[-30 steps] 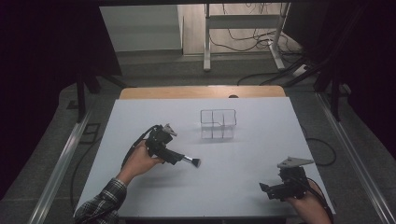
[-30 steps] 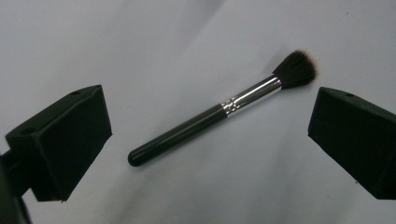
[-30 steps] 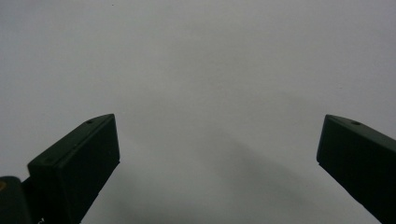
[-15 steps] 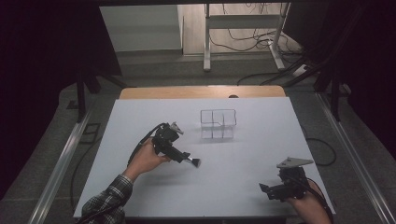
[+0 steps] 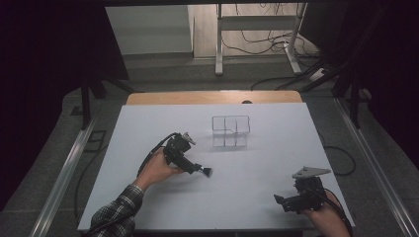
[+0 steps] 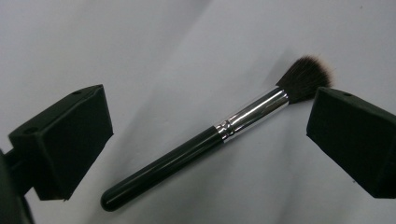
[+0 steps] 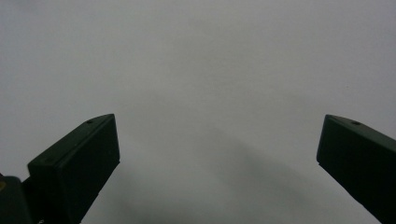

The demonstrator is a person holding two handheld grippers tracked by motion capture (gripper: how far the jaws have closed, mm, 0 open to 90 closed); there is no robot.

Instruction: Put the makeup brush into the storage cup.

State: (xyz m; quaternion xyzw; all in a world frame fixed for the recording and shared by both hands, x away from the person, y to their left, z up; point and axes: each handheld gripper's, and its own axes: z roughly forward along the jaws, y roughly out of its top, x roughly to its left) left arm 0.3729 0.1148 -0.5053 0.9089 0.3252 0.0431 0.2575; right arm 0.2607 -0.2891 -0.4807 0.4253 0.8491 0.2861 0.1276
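Dim overall: dark surroundings, a grey-lit table (image 5: 276,197), soft shadows, and slightly blurred close views.

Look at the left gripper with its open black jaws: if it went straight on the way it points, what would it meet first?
Probably the black-handled makeup brush with the silver ferrule, lying on the white table between the left gripper's open jaws, though depth is unclear.

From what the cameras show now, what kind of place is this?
Probably a lab or workshop set up for recording, not a home: a plain white table with a brush and a clear divided box, loose cables on the floor, and dark screens around.
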